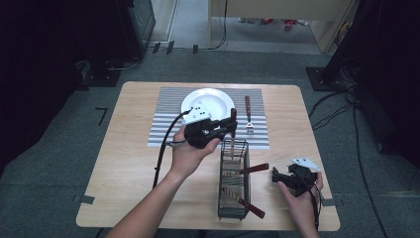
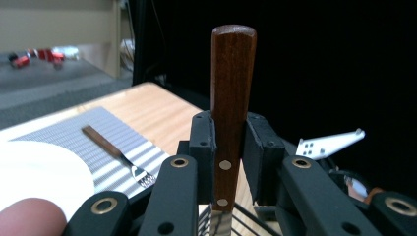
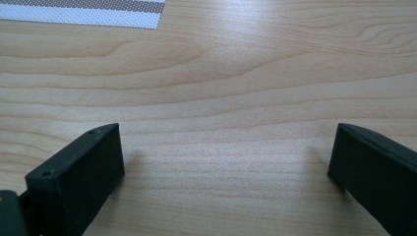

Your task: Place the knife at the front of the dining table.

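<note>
Left claw (image 2: 228,147) clamps upright wooden-handled knife (image 2: 231,98) above wire basket (image 1: 234,198).

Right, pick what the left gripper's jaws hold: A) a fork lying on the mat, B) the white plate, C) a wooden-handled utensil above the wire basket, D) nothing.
C: the left gripper has its jaws shut on the wooden-handled utensil, upright over the wire basket; the fork lies on the mat.

Left gripper (image 1: 232,124) clamps a wooden-handled utensil (image 1: 233,118) above the wire caddy (image 1: 234,198).
</note>
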Demonstrator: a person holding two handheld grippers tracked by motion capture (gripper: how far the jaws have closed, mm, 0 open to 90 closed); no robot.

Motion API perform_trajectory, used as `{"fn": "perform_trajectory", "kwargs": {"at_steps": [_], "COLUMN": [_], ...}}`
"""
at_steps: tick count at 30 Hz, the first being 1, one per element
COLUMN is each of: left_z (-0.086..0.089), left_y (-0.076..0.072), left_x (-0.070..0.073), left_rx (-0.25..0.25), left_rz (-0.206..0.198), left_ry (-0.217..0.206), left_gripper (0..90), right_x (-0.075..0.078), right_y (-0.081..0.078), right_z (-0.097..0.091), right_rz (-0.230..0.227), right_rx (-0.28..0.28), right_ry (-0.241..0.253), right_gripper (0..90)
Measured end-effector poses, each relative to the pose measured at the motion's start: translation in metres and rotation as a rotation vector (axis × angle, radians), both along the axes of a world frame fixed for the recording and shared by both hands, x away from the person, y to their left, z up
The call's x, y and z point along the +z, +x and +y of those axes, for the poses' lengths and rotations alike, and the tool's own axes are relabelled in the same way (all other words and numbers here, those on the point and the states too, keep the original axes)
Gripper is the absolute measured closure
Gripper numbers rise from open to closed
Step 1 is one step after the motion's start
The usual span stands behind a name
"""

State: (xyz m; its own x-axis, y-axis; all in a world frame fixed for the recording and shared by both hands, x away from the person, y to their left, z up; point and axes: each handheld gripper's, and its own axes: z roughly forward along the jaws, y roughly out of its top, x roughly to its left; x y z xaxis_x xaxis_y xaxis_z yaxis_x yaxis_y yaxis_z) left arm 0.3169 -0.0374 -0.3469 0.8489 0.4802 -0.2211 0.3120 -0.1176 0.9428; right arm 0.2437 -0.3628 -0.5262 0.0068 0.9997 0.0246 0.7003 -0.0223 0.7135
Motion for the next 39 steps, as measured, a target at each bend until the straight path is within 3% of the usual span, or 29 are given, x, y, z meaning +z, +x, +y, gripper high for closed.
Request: {"fn": "perform_trajectory", "kwargs": {"at_steps": [11, 16, 20, 32, 39], "left_z": [0.039, 0.062, 0.074, 0.115, 0.134], "left_y": [-0.009, -0.012, -0.012, -0.008, -0.002], "left_x": [0.026, 0.039, 0.041, 0.023, 0.006], "left_rx": [0.075, 0.133, 0.165, 0.289, 0.378], "left_rz": [-0.063, -0.107, -0.118, -0.111, -0.107], "left_ry": [-0.106, -0.131, -0.138, -0.13, -0.087], "left_gripper": [76.6, 76.6, 76.6, 76.6, 76.6], "right_x": [0.0, 0.0, 0.0, 0.0, 0.0], "right_y": [0.0, 0.0, 0.0, 0.0, 0.0], "right_z": [0.0, 0.0, 0.0, 0.0, 0.0], "right_rz": [0.0, 0.0, 0.0, 0.0, 0.0], "right_rx": [0.0, 0.0, 0.0, 0.0, 0.0], "right_ry": [0.0, 0.001, 0.001, 0.0, 0.0], "right_gripper": [0.0, 0.0, 0.0, 0.0, 0.0]}}
